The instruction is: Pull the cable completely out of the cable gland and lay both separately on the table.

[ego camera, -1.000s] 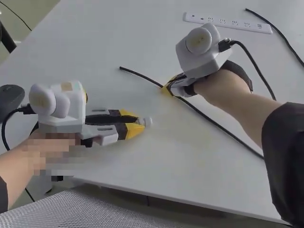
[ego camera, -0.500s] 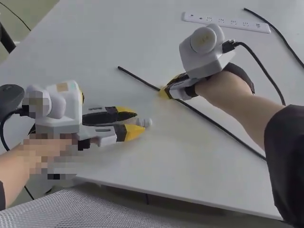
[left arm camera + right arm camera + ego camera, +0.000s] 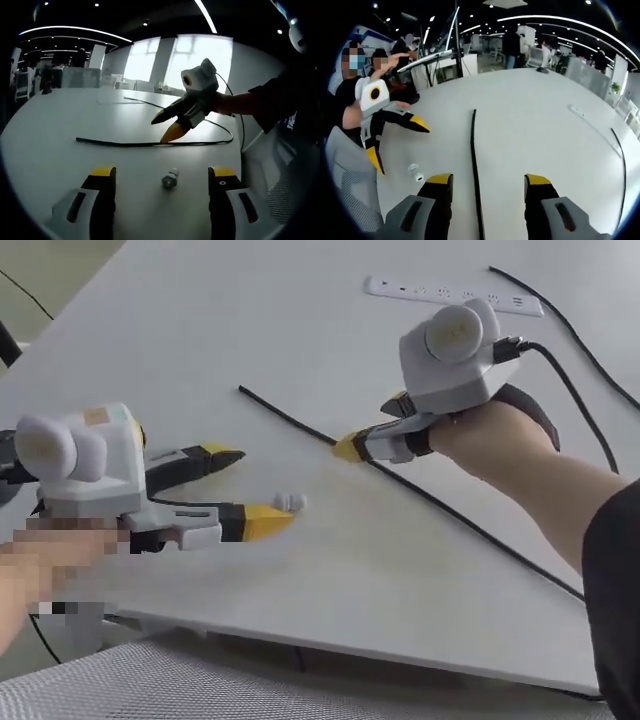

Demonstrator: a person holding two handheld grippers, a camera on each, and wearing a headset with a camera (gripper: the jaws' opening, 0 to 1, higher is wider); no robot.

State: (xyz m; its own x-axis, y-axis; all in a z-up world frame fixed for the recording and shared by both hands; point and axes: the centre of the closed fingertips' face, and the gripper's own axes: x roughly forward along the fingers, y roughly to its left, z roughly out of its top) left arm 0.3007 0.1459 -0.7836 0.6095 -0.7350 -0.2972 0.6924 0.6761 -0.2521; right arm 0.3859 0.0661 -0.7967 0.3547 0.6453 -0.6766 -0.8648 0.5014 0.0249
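The thin black cable (image 3: 440, 505) lies loose on the white table (image 3: 200, 320), running from the middle toward the near right. The small silver cable gland (image 3: 289, 502) lies apart from it, nearer me. My left gripper (image 3: 258, 488) stands open just behind the gland, which rests on the table in front of its jaws in the left gripper view, gland (image 3: 170, 178). My right gripper (image 3: 368, 428) is open just above the cable, which runs between its jaws in the right gripper view, cable (image 3: 476, 170). That view also has the gland (image 3: 415, 172) and left gripper (image 3: 400, 146).
A white power strip (image 3: 455, 295) lies at the table's far side, with black cords (image 3: 570, 325) curving along the right. The table's near edge (image 3: 350, 652) runs below the grippers, above a grey mesh chair (image 3: 150, 680). People stand in the background (image 3: 375, 65).
My left gripper has opened and drawn back, leaving the gland on the table. My right gripper has opened and let go of the cable, which now lies flat.
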